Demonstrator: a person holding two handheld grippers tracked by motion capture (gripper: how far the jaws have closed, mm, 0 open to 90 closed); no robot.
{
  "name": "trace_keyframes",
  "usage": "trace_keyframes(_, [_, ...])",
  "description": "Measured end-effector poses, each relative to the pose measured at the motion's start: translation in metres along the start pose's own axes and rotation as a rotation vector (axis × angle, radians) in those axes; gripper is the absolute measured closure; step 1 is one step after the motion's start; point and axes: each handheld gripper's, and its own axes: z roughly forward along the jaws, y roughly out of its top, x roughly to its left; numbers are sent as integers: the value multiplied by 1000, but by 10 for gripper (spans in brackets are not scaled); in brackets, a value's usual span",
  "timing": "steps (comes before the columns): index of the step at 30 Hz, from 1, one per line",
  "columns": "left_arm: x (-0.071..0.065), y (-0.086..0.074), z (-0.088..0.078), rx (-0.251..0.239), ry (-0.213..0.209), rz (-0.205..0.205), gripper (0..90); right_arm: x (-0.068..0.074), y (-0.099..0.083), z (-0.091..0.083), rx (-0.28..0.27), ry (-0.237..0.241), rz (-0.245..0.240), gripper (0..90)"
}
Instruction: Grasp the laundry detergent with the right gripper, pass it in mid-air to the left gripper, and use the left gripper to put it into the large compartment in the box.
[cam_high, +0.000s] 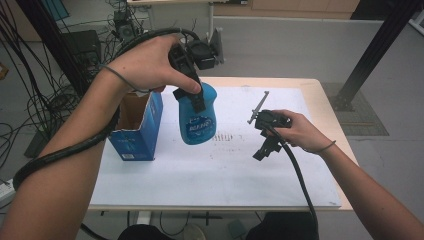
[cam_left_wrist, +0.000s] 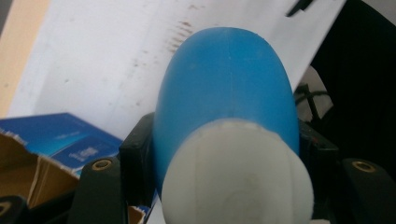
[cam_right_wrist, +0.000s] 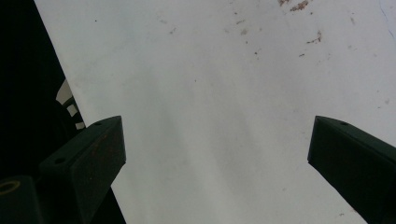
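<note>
Left hand-held gripper (cam_high: 196, 100) raised at eleven o'clock, pointing down, jaws clamped, forearm rising from seven o'clock. Right hand-held gripper (cam_high: 265, 147) held low at three o'clock, jaws spread wide with nothing between, forearm entering from five o'clock.

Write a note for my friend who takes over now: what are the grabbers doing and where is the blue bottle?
Left gripper: shut on the blue bottle, holding it in the air above the white mat, next to the open blue box.
Right gripper: open, holding nothing, over the mat.
Done: bottle is picked up.
Left: probably setting the bottle down, on the mat or in the box; I cannot tell which.
</note>
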Motion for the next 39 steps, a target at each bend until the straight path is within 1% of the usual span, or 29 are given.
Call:
trace_keyframes(2, [7,-2,-4,-6,34,-37,376,0,1,1,-2,-6,2,38])
trace_keyframes(4, [15,-5,-8,-4,60,-87,376,-2,1,1,-19,-16,5,35])
trace_keyframes(8, [30,-11,-15,-9,83,-172,376,-4,0,2,-30,-17,11,37])
trace_keyframes(10, [40,-16,-19,-18,92,-226,376,-5,0,2,-30,-15,17,37])
trace_keyframes(11, [43,-17,-21,-31,100,-249,376,-6,0,3,-35,-18,12,37])
trace_keyframes(12, [48,-19,-23,-43,112,-288,376,-6,0,3,-36,-15,16,36])
trace_keyframes(13, [51,-21,-24,-46,124,-339,376,-7,0,3,-41,-11,17,36])
trace_keyframes(14, [54,-23,-26,-54,142,-377,376,-6,0,3,-40,-7,21,35])
trace_keyframes(16, [62,-27,-32,-65,171,-437,376,-7,0,3,-39,-10,24,35])
trace_keyframes(17, [65,-30,-34,-65,181,-457,376,-7,0,3,-36,-12,26,36])
trace_keyframes(20, [75,-36,-40,-66,195,-508,376,-9,0,4,-36,-15,34,36])
trace_keyframes(24, [85,-45,-44,-85,192,-578,376,-12,0,4,-36,-21,43,35])
trace_keyframes(26, [90,-50,-45,-81,191,-604,376,-13,-1,4,-37,-20,51,35])
trace_keyframes(30, [99,-61,-43,-69,208,-654,376,-14,-2,5,-41,-19,52,36])
trace_keyframes(33, [106,-69,-41,-63,217,-704,376,-14,-2,4,-41,-22,51,36])
trace_keyframes(36, [113,-77,-40,-60,226,-745,376,-13,-2,4,-46,-21,54,37])
trace_keyframes(39, [120,-86,-38,-66,227,-804,376,-14,-2,3,-48,-22,57,38])
